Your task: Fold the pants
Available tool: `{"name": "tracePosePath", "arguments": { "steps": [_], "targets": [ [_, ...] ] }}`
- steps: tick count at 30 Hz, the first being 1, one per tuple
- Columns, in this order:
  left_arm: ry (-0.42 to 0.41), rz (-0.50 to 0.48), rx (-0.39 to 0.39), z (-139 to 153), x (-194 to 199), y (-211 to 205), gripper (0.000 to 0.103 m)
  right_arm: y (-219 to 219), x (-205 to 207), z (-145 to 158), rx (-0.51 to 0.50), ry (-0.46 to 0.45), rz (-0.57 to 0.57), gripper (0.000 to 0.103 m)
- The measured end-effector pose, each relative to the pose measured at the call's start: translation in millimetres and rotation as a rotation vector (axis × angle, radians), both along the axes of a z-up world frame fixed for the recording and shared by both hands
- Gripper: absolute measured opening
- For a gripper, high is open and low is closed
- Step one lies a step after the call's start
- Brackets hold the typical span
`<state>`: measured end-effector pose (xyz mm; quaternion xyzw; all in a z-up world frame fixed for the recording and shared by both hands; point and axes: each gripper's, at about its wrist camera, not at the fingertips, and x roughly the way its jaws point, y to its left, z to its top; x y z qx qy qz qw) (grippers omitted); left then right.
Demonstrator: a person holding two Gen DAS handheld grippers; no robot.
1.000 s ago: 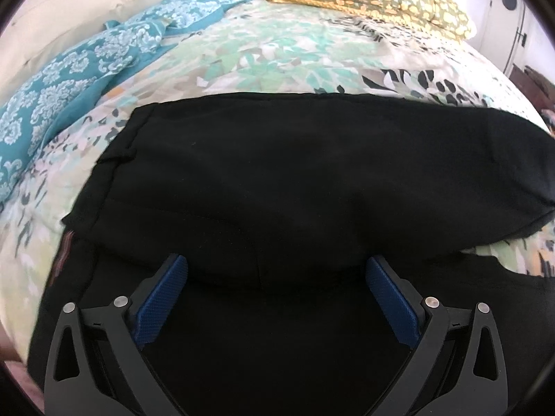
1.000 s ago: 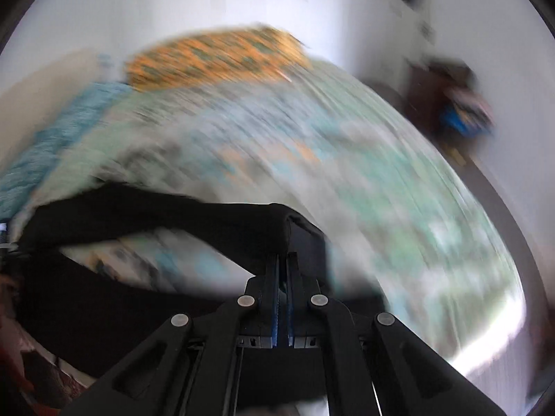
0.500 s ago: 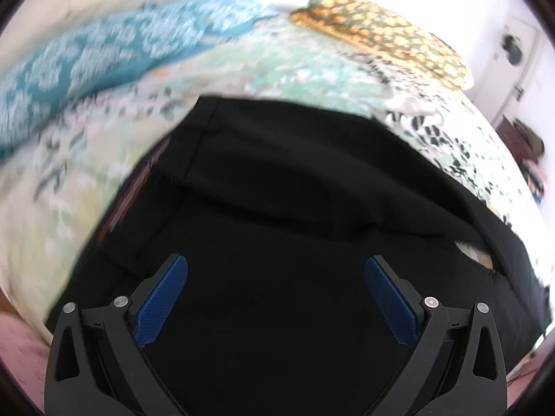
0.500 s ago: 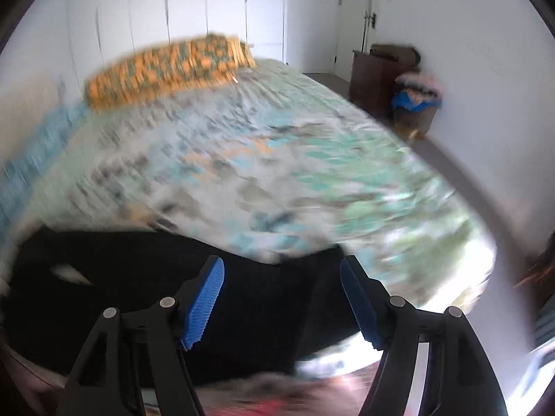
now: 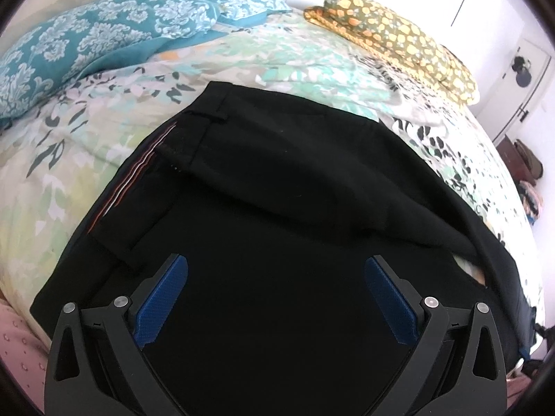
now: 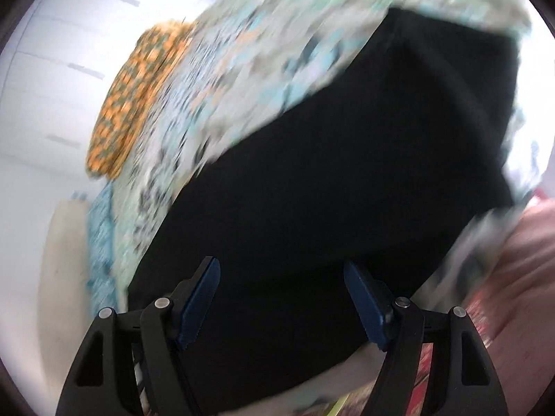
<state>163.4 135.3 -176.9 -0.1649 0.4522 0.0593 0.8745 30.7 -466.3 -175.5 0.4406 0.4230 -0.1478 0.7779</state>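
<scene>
Black pants (image 5: 284, 180) lie on the floral bedspread (image 5: 104, 145), one leg folded over the other, the waistband with a striped lining at the left. My left gripper (image 5: 275, 298) is open and empty, hovering over the near part of the pants. In the blurred, tilted right wrist view the pants (image 6: 347, 190) stretch across the bed, and my right gripper (image 6: 281, 301) is open and empty above them.
A teal patterned pillow (image 5: 97, 38) lies at the back left and an orange-spotted pillow (image 5: 399, 34) at the back right. A white door and dark furniture stand beyond the bed's right side. A pink rug (image 6: 520, 277) shows beside the bed.
My right gripper let go of the pant leg, opened and swung over the pants. My left gripper stayed open and pulled back and up, showing more of the waistband.
</scene>
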Motion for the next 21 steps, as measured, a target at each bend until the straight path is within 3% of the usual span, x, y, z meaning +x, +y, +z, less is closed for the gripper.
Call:
{"name": "tracePosePath", "arguments": {
  "steps": [2, 6, 8, 10, 12, 13, 16, 21],
  "targets": [
    [0.009, -0.005, -0.008, 0.9, -1.0, -2.1, 0.102, -9.4, 0.3, 4.1, -0.064, 0.003, -0.031, 0.074],
    [0.000, -0.077, -0.122, 8.6, 1.8, -13.8, 0.102, -28.2, -0.7, 4.3, -0.117, 0.007, -0.076, 0.073],
    [0.007, -0.106, -0.163, 11.9, 13.7, -20.2, 0.102, -30.4, -0.5, 4.0, -0.153, 0.018, -0.099, 0.063],
    [0.022, -0.098, -0.187, 19.3, 37.7, -26.1, 0.102, -27.8, 4.0, 6.5, -0.208, 0.050, -0.089, 0.036],
    [0.001, -0.082, -0.219, 29.6, 63.6, -29.1, 0.102, -25.6, 6.4, 11.4, -0.248, 0.049, -0.078, 0.015],
    [-0.014, -0.076, -0.231, 33.6, 74.0, -29.8, 0.102, -28.8, 0.3, 13.9, -0.258, 0.037, -0.073, 0.012],
    [-0.023, -0.041, -0.262, 38.7, 116.8, -33.1, 0.102, -27.2, -2.7, 30.3, -0.315, -0.016, -0.035, 0.010],
    [0.075, 0.006, -0.307, 20.5, 181.8, -44.9, 0.101, -14.3, -5.1, 56.6, -0.427, -0.085, 0.039, 0.010]
  ]
}}
